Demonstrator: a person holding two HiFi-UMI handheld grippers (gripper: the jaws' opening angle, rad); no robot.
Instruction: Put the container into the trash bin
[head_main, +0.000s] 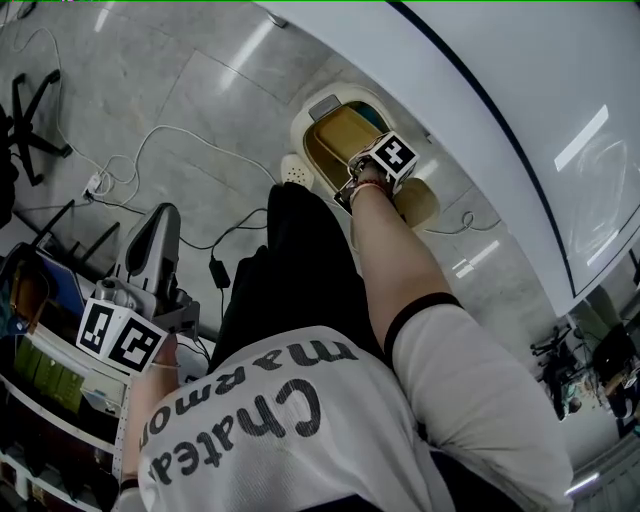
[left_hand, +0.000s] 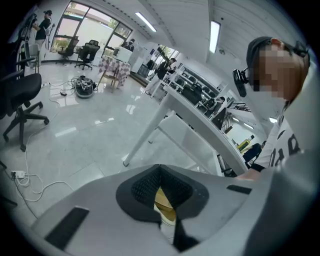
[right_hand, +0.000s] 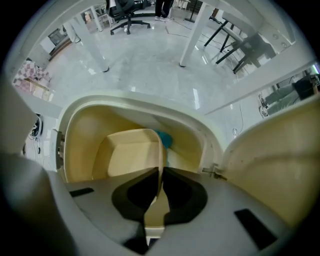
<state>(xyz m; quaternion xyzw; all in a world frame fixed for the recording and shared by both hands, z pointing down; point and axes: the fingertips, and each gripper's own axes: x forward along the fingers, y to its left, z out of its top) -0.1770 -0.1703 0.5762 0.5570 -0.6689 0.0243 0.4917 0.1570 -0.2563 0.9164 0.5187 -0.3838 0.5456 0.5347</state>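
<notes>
One container (right_hand: 132, 155) (pinched by right tongs (right_hand: 161, 174)) hangs over one trash bin (right_hand: 150, 107).

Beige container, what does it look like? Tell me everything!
The beige plastic-looking container is a smooth, boxy tub with rounded corners, and looks empty. The right gripper is shut on its thin side wall, holding it inside the mouth of the cream trash bin, whose lid stands open. Something blue shows behind it.
</notes>
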